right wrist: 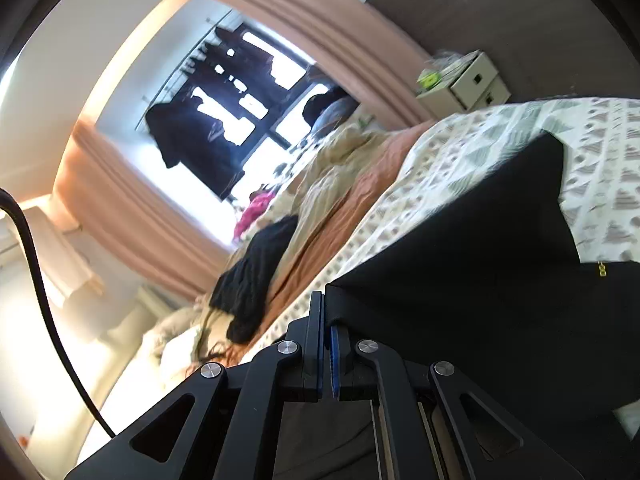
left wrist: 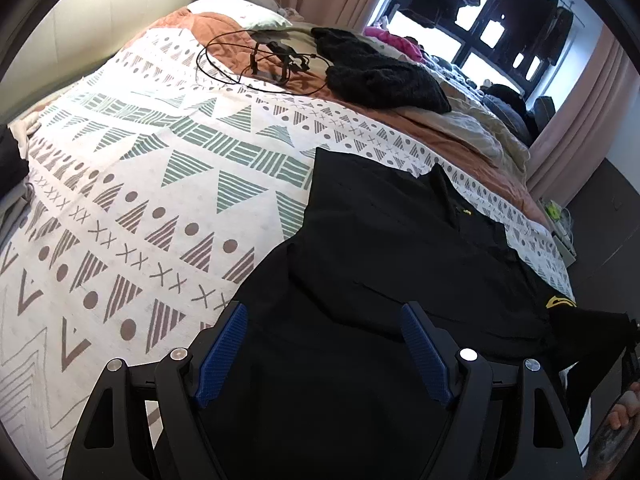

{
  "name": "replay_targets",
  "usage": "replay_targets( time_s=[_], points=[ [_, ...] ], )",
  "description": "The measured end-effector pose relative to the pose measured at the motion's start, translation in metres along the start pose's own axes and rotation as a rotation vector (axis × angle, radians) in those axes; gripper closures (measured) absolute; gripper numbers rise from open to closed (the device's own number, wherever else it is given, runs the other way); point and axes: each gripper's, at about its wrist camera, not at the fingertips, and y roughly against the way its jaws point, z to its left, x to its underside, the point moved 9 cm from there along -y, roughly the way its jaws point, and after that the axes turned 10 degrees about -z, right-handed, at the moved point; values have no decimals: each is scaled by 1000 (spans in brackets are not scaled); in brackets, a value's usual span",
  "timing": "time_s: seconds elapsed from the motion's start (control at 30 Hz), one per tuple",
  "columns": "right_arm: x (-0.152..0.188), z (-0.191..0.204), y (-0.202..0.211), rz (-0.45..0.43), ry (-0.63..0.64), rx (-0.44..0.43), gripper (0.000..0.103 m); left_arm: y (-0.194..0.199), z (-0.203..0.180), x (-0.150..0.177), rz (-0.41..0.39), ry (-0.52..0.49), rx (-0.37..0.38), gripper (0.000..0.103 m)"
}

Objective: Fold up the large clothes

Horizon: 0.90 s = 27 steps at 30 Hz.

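A large black garment (left wrist: pixel 392 248) with a small yellow logo lies on the patterned bedspread (left wrist: pixel 132 184) at the bed's near right side. My left gripper (left wrist: pixel 324 320) is open, its blue pads spread wide just above the garment's near part. My right gripper (right wrist: pixel 326 312) is shut on an edge of the black garment (right wrist: pixel 472 248) and holds it taut off the bed; the view is tilted. In the left wrist view the held part of the garment stretches to the right edge (left wrist: pixel 592 328).
A black knitted item (left wrist: pixel 380 72) and a coiled black cable with a headset (left wrist: pixel 260 60) lie further up the bed. Beige and pink laundry is piled near the window (left wrist: pixel 472 32). A white drawer unit (right wrist: pixel 468 80) stands beside the bed.
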Motion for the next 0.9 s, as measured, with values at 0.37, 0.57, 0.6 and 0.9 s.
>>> replay_targets(
  time_s=[0.37, 0.57, 0.6, 0.9],
  points=[
    [114, 9, -66, 280, 106, 66, 99, 1, 10, -6, 6, 51, 13, 23],
    [183, -22, -70, 551, 105, 183, 50, 4, 8, -6, 2, 50, 16, 23],
    [187, -21, -66, 567, 103, 174, 46, 5, 7, -6, 1, 50, 17, 23],
    [132, -32, 0, 445, 69, 197, 20, 8, -1, -4, -2, 45, 32, 23]
  ],
)
